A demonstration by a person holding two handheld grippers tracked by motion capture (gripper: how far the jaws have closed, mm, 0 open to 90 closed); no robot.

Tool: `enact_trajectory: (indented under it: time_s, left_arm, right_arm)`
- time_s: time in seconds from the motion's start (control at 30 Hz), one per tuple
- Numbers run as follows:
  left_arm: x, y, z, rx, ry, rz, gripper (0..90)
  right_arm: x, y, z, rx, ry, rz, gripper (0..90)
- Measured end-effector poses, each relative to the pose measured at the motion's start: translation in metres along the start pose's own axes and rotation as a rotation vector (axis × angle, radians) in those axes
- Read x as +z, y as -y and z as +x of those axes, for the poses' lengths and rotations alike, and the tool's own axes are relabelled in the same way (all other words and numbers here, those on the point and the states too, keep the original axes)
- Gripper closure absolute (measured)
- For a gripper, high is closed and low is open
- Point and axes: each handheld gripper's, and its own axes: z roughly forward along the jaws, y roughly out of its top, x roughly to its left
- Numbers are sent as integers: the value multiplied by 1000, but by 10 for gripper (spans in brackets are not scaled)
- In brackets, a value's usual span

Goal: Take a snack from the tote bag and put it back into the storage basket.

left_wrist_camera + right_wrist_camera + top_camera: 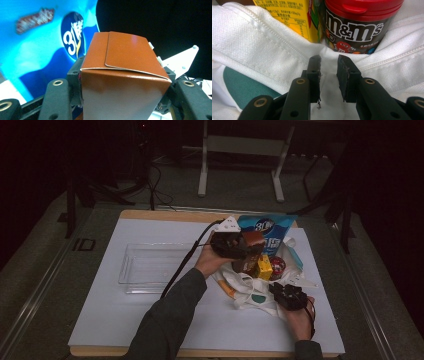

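High view puts the left gripper (239, 246) raised above the white tote bag (245, 287), clamped on a brown carton (248, 251) that hangs over the bag's mouth, right of the desk's (150, 320) middle. My reading is that the carton is held up there to clear the bag's rim, either coming out of it or going in; which of the two I cannot tell. A clear plastic tray (150, 267) lies to the left, apparently bare, a likely place for things taken from the bag.

Nearer and to the right, the right gripper (287, 296) rests on the bag's cloth. In the right gripper view its jaws straddle a fold of the white fabric (328, 75), seemingly pinching it, probably to keep the bag still and its mouth open while the other hand works.

The carton (125, 75) in the left gripper view is glossy reddish-brown card, with a folded flap top and sharp edges, gripped across its sides. A yellow box (289, 17) and a red-lidded M&M's tub (357, 22) sit in the bag's mouth. A blue pouch (267, 231) stands beyond it, at the far side.
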Motion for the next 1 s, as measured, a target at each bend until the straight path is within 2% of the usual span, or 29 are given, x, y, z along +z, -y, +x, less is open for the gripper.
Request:
enact_trajectory:
  time_s: [0.07,0.2,0.3,0.47,0.5,1.0]
  left_arm:
    - [-3,-2,-2,6,-13,-9,423]
    - [-10,-7,-6,15,-4,-31,423]
    - [-16,-10,-9,24,-13,-42,423]
    - [-22,-13,-10,20,-16,-53,424]
    - [-28,-17,-10,17,-12,-58,424]
    - [-57,-27,-11,17,-7,-113,426]
  right_arm:
    - [0,0,0,6,-3,2,726]
    - [0,0,0,3,-3,2,726]
    - [0,0,0,1,-2,2,726]
    - [0,0,0,2,-3,1,726]
    - [0,0,0,3,-4,1,726]
    - [0,0,0,3,-2,-3,726]
